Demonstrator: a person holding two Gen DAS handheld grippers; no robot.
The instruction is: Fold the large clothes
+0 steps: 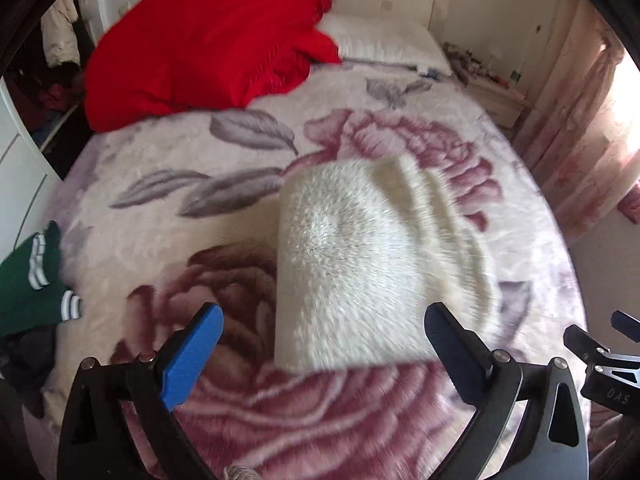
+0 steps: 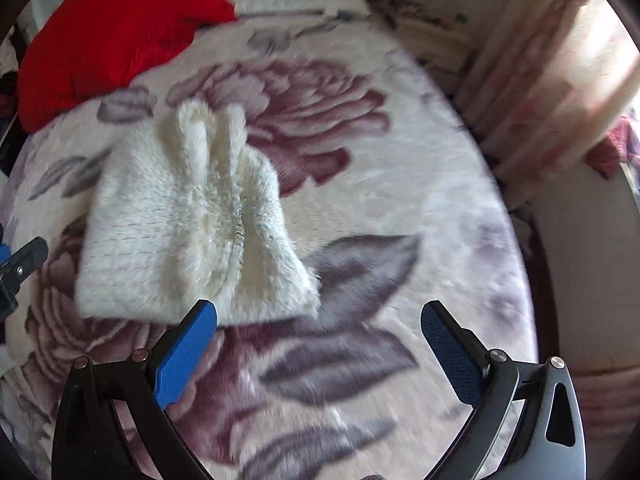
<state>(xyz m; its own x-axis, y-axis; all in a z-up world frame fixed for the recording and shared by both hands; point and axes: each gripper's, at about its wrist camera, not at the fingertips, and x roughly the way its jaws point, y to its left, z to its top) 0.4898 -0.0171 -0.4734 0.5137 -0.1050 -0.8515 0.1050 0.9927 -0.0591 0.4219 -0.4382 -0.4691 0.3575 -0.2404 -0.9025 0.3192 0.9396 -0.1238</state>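
Note:
A fluffy cream-white garment lies folded into a compact bundle on the floral bed blanket. It also shows in the right wrist view, left of centre. My left gripper is open and empty, held just above the bundle's near edge. My right gripper is open and empty, near the bundle's near right corner. The right gripper's tip shows at the right edge of the left wrist view.
A red garment is piled at the head of the bed beside a white pillow. A green garment with white stripes lies at the left bed edge. A nightstand and pink curtains stand to the right.

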